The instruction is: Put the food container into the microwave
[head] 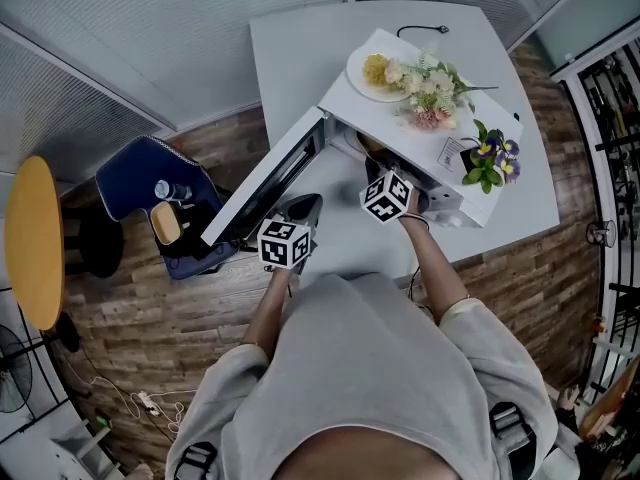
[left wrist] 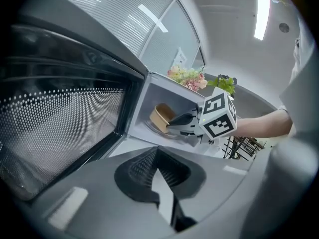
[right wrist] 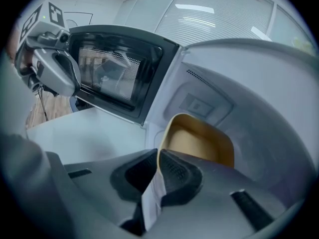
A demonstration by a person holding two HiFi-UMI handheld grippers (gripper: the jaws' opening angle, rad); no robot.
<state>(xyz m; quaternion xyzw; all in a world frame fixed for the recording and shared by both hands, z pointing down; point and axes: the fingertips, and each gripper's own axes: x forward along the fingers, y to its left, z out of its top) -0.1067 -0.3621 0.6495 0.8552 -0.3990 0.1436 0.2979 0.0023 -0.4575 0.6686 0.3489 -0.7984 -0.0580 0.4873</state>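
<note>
As right gripper (right wrist: 156,158) pinches it | food container (right wrist: 202,139) lower half hidden

Office-like room: blinded glass partitions (head: 150,28), white table (head: 300,63), microwave (head: 395,140).

Cool, even light fills the room. A ceiling strip light (left wrist: 260,14) glares white in the left gripper view. Both gripper views bulge at the edges, corners black, nearest parts soft. Inside the microwave (right wrist: 259,98) it is slightly shaded.
</note>
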